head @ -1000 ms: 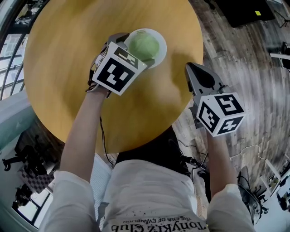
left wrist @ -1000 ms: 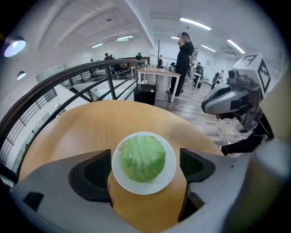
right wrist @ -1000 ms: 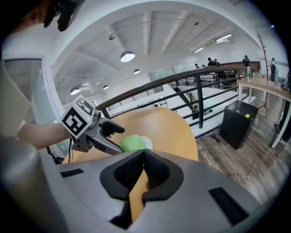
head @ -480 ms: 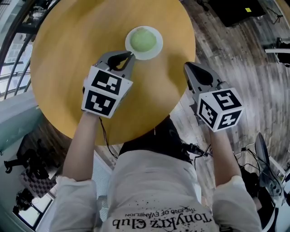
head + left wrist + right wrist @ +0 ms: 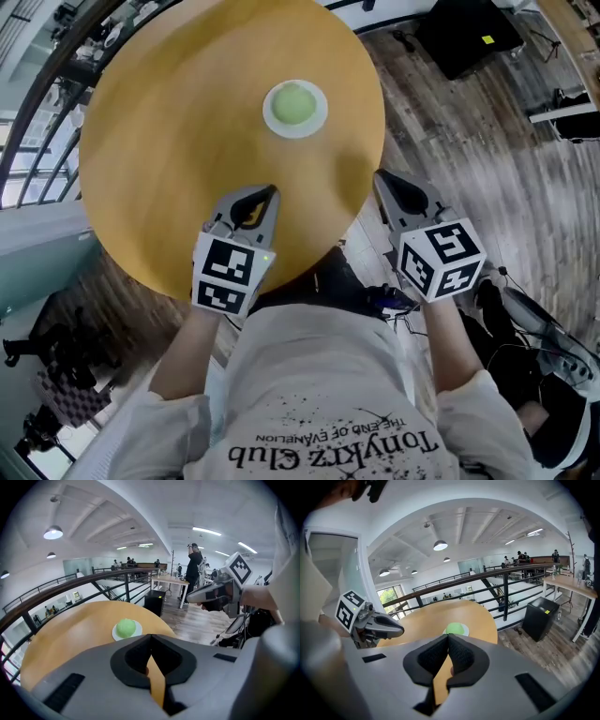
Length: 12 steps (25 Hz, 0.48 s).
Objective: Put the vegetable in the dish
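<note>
- Yellow-brown wood fills the head view. The round table (image 5: 169, 141) carries a white dish (image 5: 269, 114) toward 12 o'clock, and the green vegetable (image 5: 293, 103) sits inside it. My left gripper (image 5: 270, 191) hangs at 6 o'clock from the dish, over the near part of the table and well apart from it. My right gripper (image 5: 380, 176) is at 4 o'clock, by the table's edge.
- Left gripper view: the jaws are pressed together with nothing between them. The vegetable (image 5: 125, 627) rests in the dish (image 5: 115, 633) ahead, at about 11 o'clock and well clear.
- Right gripper view: these jaws are also pressed together and empty. The vegetable (image 5: 453, 628) and dish (image 5: 465, 632) lie at 12 o'clock, and the left gripper (image 5: 401, 631) is at 9 o'clock.
- I judge the placing step done. Next I need only keep both grippers clear of the dish and check that the vegetable sits steady.
</note>
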Each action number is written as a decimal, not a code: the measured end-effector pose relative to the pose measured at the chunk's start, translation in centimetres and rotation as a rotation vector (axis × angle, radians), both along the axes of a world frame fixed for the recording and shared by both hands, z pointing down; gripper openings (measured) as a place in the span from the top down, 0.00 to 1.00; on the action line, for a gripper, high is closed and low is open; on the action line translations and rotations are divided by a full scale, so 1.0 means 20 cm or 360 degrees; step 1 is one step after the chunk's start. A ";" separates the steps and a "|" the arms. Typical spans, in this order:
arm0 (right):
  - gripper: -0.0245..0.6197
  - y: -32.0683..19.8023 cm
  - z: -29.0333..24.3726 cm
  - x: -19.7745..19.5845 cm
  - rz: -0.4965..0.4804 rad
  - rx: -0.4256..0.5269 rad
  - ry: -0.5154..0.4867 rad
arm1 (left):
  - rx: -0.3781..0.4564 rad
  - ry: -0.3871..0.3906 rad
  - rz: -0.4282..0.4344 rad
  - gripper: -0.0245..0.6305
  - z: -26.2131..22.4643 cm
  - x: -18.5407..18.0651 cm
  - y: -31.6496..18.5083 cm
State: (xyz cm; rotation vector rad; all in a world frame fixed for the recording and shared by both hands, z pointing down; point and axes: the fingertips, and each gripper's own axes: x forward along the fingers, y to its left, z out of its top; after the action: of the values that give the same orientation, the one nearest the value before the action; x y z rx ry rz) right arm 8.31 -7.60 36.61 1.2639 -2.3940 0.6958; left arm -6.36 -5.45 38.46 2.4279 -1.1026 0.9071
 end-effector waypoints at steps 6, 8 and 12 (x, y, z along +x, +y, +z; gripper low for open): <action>0.92 0.14 -0.09 -0.04 0.0027 -0.0021 -0.0002 | -0.0067 0.0189 -0.0177 0.93 -0.08 0.02 0.22; 0.92 0.18 -0.11 -0.05 0.0023 -0.0014 -0.0009 | -0.0055 0.0196 -0.0200 0.93 -0.10 0.01 0.25; 0.92 0.22 -0.15 -0.09 -0.0028 0.0003 0.0010 | 0.0019 0.0180 -0.0243 0.93 -0.17 -0.06 0.23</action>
State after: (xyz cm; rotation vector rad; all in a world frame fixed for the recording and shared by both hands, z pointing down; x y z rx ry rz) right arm 6.53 -3.23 33.70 1.2424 -2.3982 0.6837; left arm -7.53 -0.78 35.03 2.3352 -1.2349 0.7083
